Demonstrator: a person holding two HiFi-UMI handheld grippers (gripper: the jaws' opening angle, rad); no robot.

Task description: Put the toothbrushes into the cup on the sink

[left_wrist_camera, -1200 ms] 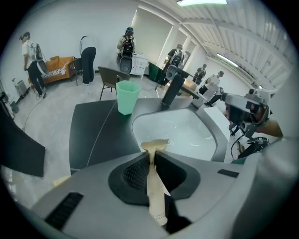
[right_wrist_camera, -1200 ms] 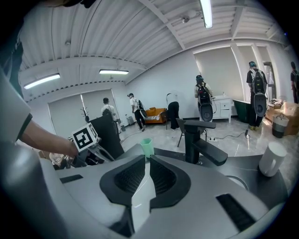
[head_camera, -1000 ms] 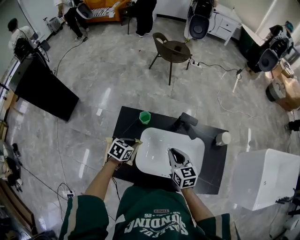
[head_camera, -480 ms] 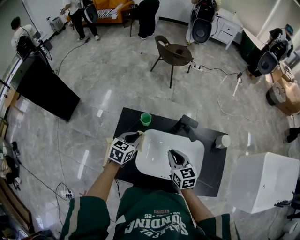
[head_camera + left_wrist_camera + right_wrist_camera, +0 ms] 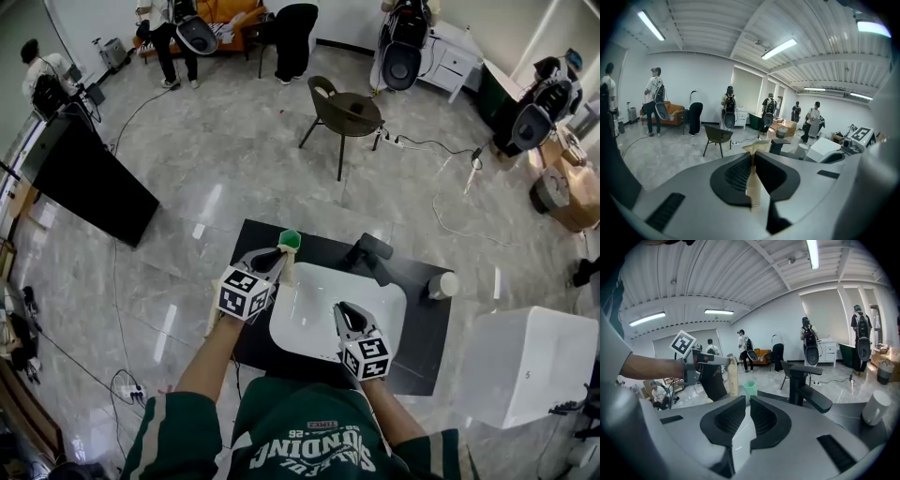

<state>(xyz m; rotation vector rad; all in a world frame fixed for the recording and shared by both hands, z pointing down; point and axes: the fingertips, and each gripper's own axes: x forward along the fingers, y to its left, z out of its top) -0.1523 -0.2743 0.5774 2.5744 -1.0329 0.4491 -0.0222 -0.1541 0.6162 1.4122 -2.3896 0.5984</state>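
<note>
Holding pale toothbrush [image 5: 733, 376] clamped in left gripper [image 5: 280, 255], raised just beside green cup [image 5: 291, 239] at far-left of sink [image 5: 398, 309]; not dropped in yet. Right gripper [image 5: 343, 308] closed, empty, over basin.

Green shirt [image 5: 300, 436], white lettering, striped sleeves; grey left tool [image 5: 281, 251] and right tool [image 5: 342, 307], each bearing 1 black-and-white marker cube [image 5: 246, 292].

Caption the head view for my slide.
Left tool holds a toothbrush near the green cup; right tool hovers over the sink.
</note>
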